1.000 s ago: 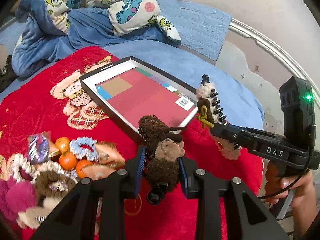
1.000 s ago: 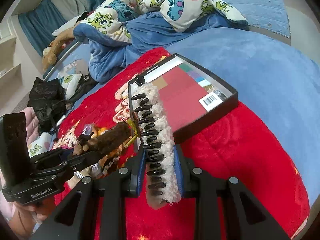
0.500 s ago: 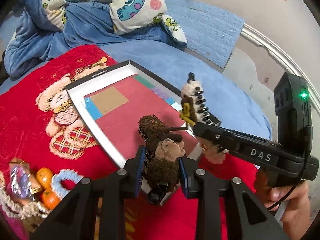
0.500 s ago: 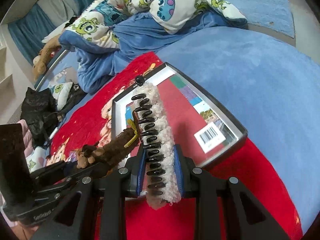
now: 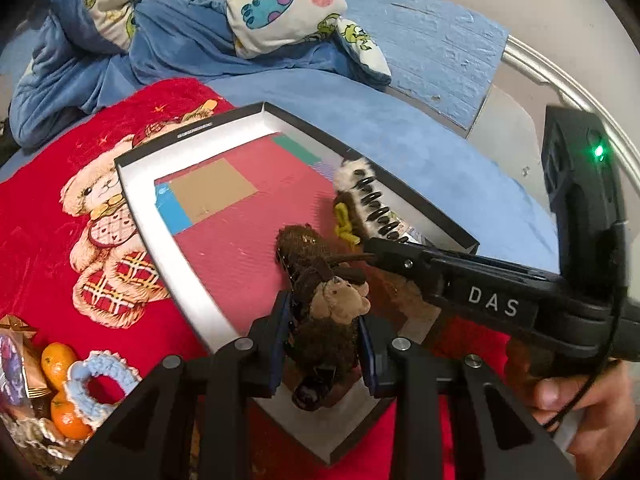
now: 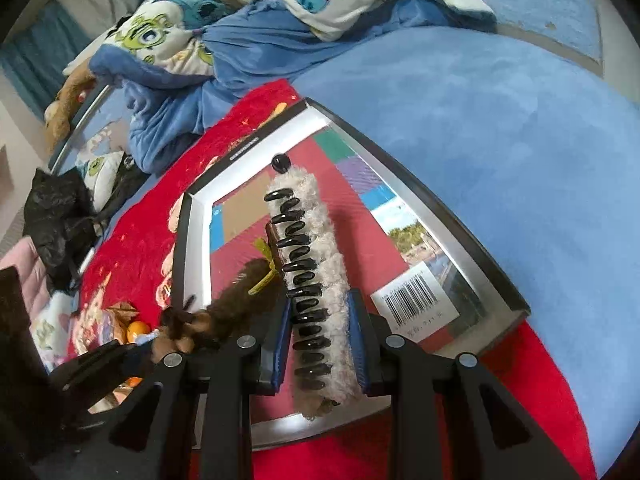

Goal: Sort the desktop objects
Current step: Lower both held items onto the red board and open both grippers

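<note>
The left gripper [image 5: 323,346] squeezes a brown furry clip [image 5: 320,300] over the box [image 5: 148,208]. The right gripper [image 6: 320,344] squeezes a white fluffy clip [image 6: 316,272] over the box too

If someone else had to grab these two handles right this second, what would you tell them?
Left gripper: shut on the brown fuzzy hair claw, held over the open box.
Right gripper: shut on the cream fuzzy hair claw, also over the box.
Done: both claws picked up and brought above the box.
Left: set both inside. The tangerines, blue scrunchie and snack packet lie on the red blanket beside the box, unsorted.
</note>
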A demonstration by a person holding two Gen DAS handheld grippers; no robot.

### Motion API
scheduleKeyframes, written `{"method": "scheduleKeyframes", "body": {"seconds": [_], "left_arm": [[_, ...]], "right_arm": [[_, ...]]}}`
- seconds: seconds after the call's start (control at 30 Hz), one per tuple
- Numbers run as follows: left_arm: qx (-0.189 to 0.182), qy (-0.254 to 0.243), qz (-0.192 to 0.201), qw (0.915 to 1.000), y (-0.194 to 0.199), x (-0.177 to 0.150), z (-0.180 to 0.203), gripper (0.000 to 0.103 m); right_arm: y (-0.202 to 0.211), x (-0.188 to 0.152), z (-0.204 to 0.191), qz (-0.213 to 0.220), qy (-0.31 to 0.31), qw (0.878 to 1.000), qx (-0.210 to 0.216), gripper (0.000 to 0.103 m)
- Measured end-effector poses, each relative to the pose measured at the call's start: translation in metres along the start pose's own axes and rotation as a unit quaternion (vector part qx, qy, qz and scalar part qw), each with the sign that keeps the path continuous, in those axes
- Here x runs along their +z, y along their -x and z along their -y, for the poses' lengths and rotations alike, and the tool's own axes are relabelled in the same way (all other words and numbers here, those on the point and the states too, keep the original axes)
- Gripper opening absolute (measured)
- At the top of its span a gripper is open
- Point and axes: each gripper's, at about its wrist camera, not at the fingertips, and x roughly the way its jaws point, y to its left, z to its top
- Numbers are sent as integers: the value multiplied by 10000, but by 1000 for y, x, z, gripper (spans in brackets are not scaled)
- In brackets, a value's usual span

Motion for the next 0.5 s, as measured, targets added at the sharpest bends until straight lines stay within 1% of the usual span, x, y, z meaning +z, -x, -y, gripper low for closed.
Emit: {"method": "scheduleKeyframes", "body": {"seconds": [0.1, 0.13, 0.2, 0.27, 0.33, 0.43, 0.5], "left_arm": [[40, -77, -75, 9999, -12, -5, 5, 31], [62, -91, -117, 9999, -17, -8, 5, 31], [158, -164, -138, 9996, -24, -16, 6, 31], [289, -430, -28, 9987, -25, -23, 13, 31], [342, -547, -36, 9979, -27, -24, 17, 31], [336, -566, -10, 9978, -28, -24, 19, 31], [332, -564, -17, 9979, -29, -23, 19, 31]], "right_arm": [[0, -2, 1, -18, 91, 9999, -49, 24], [0, -3, 0, -19, 149, 9998, -129, 24], [-2, -6, -4, 20, 387, 9987, -322, 24], [-3, -13, -12, 151, 747, 9955, -557, 25], [-3, -20, -17, 310, 1022, 9915, -747, 26], [3, -23, -12, 539, 983, 9917, -631, 25], [2, -22, -13, 518, 1051, 9910, -649, 25]]}}
